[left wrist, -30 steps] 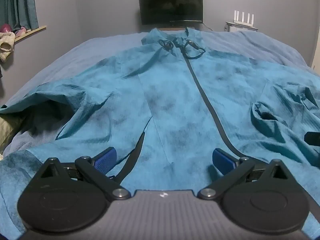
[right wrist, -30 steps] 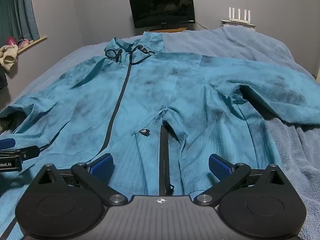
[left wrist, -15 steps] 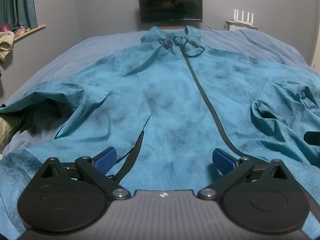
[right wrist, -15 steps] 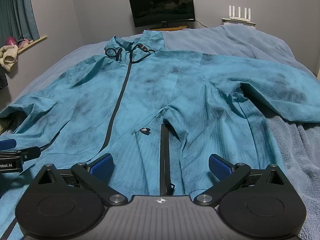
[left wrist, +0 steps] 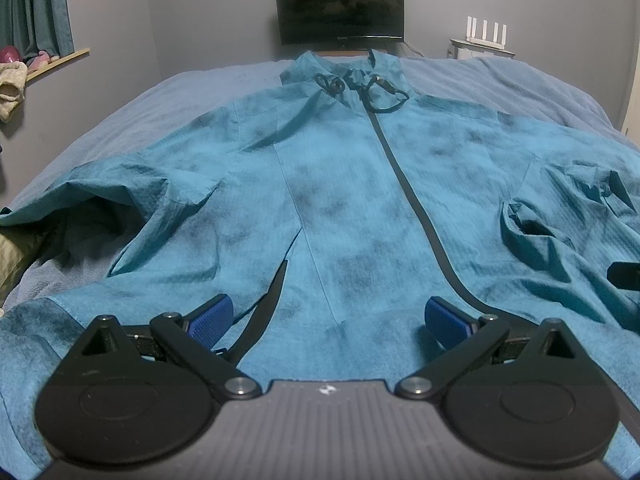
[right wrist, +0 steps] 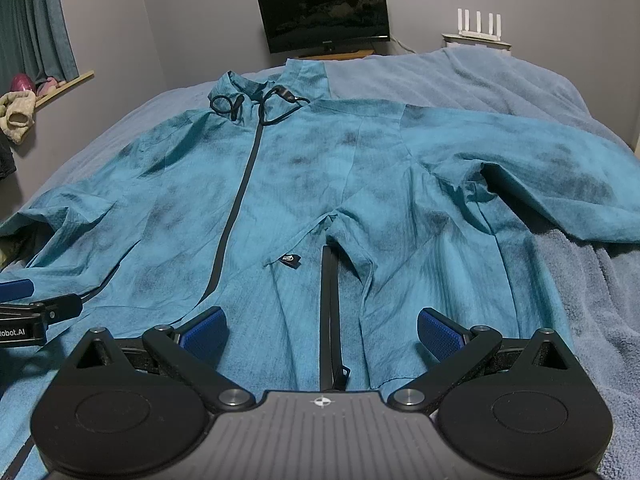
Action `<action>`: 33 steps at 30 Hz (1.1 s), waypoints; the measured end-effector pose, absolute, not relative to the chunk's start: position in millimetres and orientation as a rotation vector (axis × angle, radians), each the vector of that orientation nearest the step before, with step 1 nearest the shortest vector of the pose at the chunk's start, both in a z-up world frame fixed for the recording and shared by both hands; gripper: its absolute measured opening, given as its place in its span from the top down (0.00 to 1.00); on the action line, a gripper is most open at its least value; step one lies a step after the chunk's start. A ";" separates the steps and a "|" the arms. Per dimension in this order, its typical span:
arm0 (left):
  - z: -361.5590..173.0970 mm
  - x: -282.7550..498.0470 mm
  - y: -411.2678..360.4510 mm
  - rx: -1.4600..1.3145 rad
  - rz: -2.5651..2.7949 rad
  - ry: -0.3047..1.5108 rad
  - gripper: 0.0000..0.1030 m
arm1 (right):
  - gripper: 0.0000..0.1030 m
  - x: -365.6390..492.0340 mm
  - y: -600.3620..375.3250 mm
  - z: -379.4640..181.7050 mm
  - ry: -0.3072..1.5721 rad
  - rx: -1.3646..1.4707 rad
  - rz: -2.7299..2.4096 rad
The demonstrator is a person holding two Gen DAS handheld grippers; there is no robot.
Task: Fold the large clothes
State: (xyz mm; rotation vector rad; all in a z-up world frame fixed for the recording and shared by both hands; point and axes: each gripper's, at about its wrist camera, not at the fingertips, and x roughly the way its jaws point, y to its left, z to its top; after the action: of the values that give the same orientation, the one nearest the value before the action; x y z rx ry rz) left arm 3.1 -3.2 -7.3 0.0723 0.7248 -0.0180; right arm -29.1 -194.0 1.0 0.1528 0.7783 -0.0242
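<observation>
— Ahead of your two grippers, what is lying on the bed?

— Straight beyond your left gripper, the large teal zip-front jacket is lying face up on the blue-grey fleece bed cover, with its collar pointing away from you toward the dark flat monitor on the far wall. Your left gripper's blue-padded fingers are standing wide apart over the hem, gripping nothing.

— And the right one?

— Your right gripper is hovering over the hem too, its fingers spread and empty. Between them, the black pocket zipper is running away from you. The long dark front zipper is running up to the left of your right gripper, toward the looped black drawcords at the collar.

— The sleeves?

— One sleeve is stretching out to the right of your right gripper, across the bed cover; the other is trailing off to the left of your left gripper.
</observation>
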 end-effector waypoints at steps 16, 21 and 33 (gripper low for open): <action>-7.4 3.4 -3.3 0.072 -0.018 0.728 0.00 | 0.00 -28.8 -192.5 -1.2 0.780 0.156 -0.024; -7.7 3.7 -3.3 0.072 -0.018 0.729 0.00 | 0.00 -28.5 -192.8 -1.5 0.781 0.156 -0.023; -7.3 3.7 -3.2 0.071 -0.018 0.731 0.00 | 0.00 -28.3 -192.9 -1.5 0.783 0.158 -0.023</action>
State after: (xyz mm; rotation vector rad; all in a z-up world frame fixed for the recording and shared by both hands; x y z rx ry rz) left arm 3.7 -3.2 -7.3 0.0715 0.7308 -0.0181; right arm -28.3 -192.9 -1.5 0.1583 0.7833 -0.0231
